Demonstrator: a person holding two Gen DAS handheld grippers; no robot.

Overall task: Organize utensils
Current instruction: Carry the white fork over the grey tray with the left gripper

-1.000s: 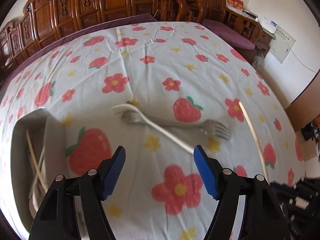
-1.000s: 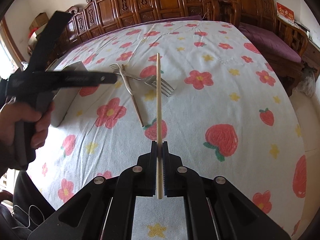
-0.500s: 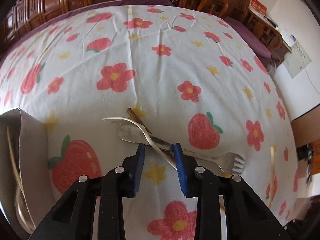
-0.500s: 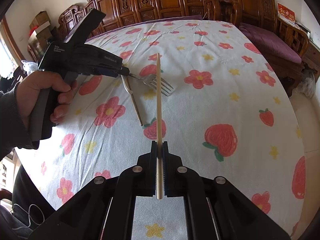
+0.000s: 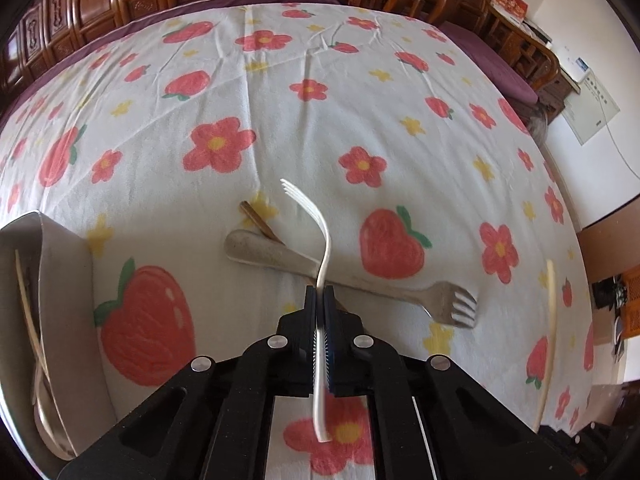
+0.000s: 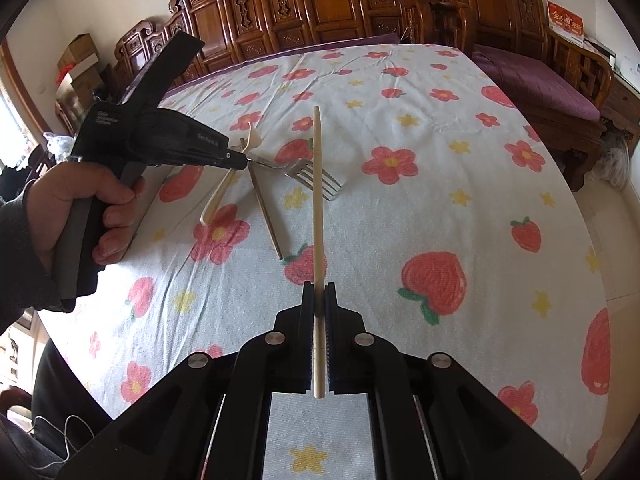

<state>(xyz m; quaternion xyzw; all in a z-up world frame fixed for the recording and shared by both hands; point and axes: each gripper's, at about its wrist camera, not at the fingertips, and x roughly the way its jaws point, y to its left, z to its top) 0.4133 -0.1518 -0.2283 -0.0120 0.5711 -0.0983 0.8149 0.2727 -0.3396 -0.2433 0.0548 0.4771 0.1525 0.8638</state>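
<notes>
My left gripper (image 5: 320, 294) is shut on a white plastic fork (image 5: 326, 240) and holds it tines-up just above the cloth; the gripper also shows in the right wrist view (image 6: 240, 159), with the fork (image 6: 224, 188). Under it lie a metal fork (image 5: 404, 290) and a brown chopstick (image 5: 256, 220) crossed beneath it. My right gripper (image 6: 319, 292) is shut on a pale wooden chopstick (image 6: 318, 200), held above the table. That chopstick shows at the right of the left wrist view (image 5: 550, 332).
A grey utensil tray (image 5: 68, 280) with pale chopsticks and a spoon inside sits at the left edge. The table has a strawberry-and-flower cloth (image 6: 440, 200). Carved wooden chairs (image 6: 320, 12) line the far side.
My left gripper came down over the white fork, shut on its handle and lifted it, swinging the tines upward. My right gripper has held still with its chopstick.
</notes>
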